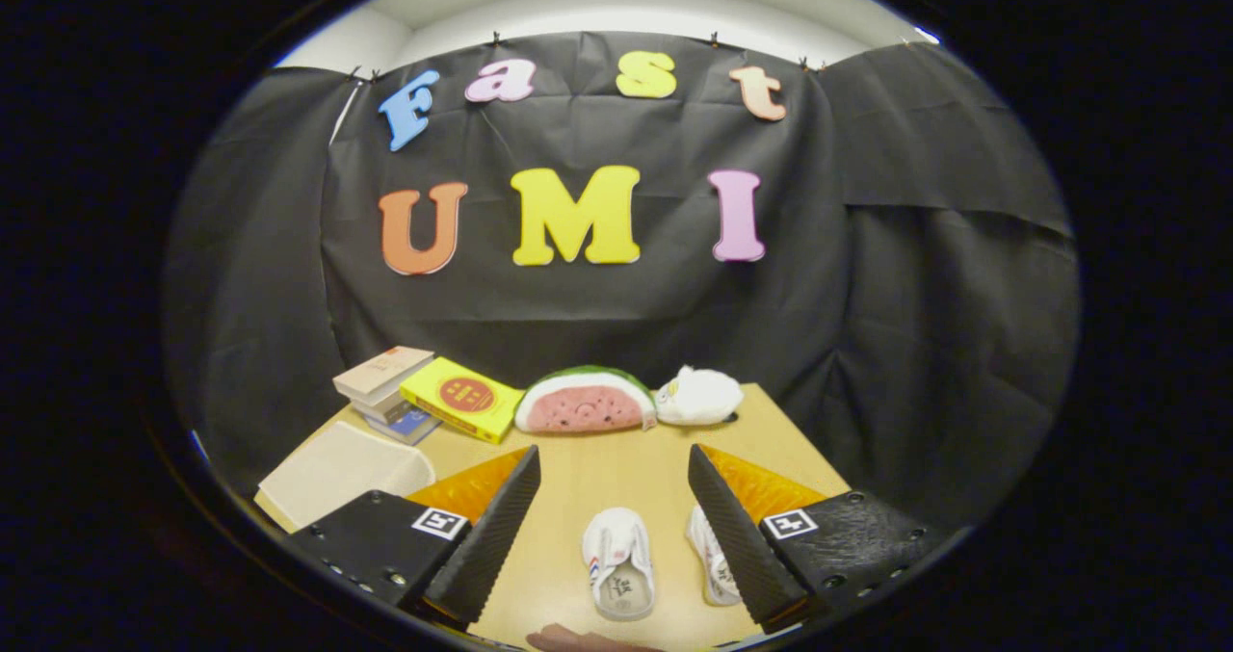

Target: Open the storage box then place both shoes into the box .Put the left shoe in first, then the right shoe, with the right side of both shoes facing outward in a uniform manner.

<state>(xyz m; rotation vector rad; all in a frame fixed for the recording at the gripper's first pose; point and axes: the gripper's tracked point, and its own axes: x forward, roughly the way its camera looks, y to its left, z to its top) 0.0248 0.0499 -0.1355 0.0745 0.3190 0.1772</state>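
The gripper (614, 522) hangs above the near part of the wooden table (616, 464) with its fingers spread wide and nothing between them, which suits a moment where no object has yet been taken. In the gap between the fingers, near the table's front edge, lie two small white shoes: the left-hand shoe (618, 562) sits fully in view with its opening up and its toe pointing away, while the right-hand shoe (711, 556) is partly hidden behind the right finger and appears tilted onto its side. They lie close beside each other but apart, probably laid out as a pair so each can be picked up in turn. The pale storage box (337, 471) rests on the left side of the table, just beyond the left finger, its lid down as far as can be judged, so opening it looks like the step in hand before either shoe moves. Further back, against the black cloth wall, a stack of books (383, 392), a yellow book (460, 400), a watermelon-slice plush (586, 404) and a white plush toy (697, 396) line the far edge, seemingly kept clear of the working area. A hand (578, 640) shows at the table's near edge.
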